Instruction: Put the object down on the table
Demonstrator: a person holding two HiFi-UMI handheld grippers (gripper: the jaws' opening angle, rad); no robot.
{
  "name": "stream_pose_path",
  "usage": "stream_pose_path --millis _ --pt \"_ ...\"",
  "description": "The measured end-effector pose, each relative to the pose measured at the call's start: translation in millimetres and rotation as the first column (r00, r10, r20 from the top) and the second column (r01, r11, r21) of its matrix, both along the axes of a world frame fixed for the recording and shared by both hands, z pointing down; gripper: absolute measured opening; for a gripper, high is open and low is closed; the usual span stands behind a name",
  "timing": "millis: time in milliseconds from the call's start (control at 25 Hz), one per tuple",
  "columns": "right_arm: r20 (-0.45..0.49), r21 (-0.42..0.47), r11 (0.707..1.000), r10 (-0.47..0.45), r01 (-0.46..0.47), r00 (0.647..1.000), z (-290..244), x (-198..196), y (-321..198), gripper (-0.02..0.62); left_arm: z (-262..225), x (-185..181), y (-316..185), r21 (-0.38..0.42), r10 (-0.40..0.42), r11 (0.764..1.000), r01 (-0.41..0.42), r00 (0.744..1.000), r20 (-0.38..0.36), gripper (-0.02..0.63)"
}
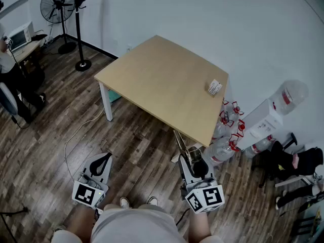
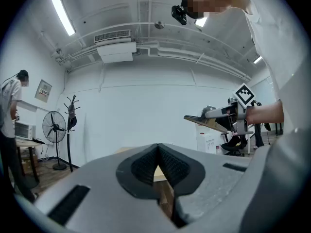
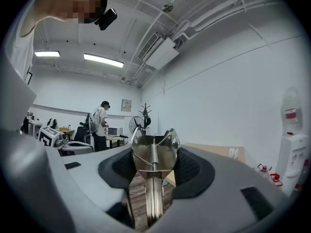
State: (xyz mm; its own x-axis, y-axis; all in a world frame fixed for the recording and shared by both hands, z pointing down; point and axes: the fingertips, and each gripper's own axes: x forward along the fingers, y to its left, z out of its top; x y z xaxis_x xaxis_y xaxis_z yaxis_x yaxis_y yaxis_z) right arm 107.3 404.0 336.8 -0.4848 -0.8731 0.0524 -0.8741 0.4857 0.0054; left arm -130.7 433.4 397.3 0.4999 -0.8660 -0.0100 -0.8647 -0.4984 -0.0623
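My right gripper (image 1: 191, 162) is shut on a shiny metal tool with a coil spring (image 1: 181, 144). It holds the tool low over the wooden floor, just short of the table's near right corner. In the right gripper view the metal tool (image 3: 154, 152) fills the gap between the black pads (image 3: 190, 169) and points up and forward. My left gripper (image 1: 103, 161) hangs at the left, shut and empty. Its pads (image 2: 171, 168) meet at the tips. The light wooden table (image 1: 162, 80) stands ahead of both grippers.
A small white packet (image 1: 214, 87) lies near the table's right edge. Water bottles (image 1: 227, 130) and a white dispenser (image 1: 263, 121) stand to the right of the table. A fan (image 1: 57, 5), a coat stand (image 1: 81, 27) and a person (image 1: 11, 70) are at the far left. A cable (image 1: 76, 135) runs across the floor.
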Motion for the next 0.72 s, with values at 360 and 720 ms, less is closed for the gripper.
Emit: stream_pose_path --millis 360,720 --pt "0.070 -0.004 1.000 0.005 -0.005 0.998 -1.3 4.2 -3.6 0.196 5.1 3.0 -9.7 -0.017 0.021 1.000 -0.021 1.000 0.002 0.007" --pt "0.039 -0.048 0.997 0.060 -0.058 0.997 16.9 16.4 -5.3 0.198 29.6 -2.7 -25.6 -0.056 0.034 0.998 -0.036 0.999 -0.037 0.008"
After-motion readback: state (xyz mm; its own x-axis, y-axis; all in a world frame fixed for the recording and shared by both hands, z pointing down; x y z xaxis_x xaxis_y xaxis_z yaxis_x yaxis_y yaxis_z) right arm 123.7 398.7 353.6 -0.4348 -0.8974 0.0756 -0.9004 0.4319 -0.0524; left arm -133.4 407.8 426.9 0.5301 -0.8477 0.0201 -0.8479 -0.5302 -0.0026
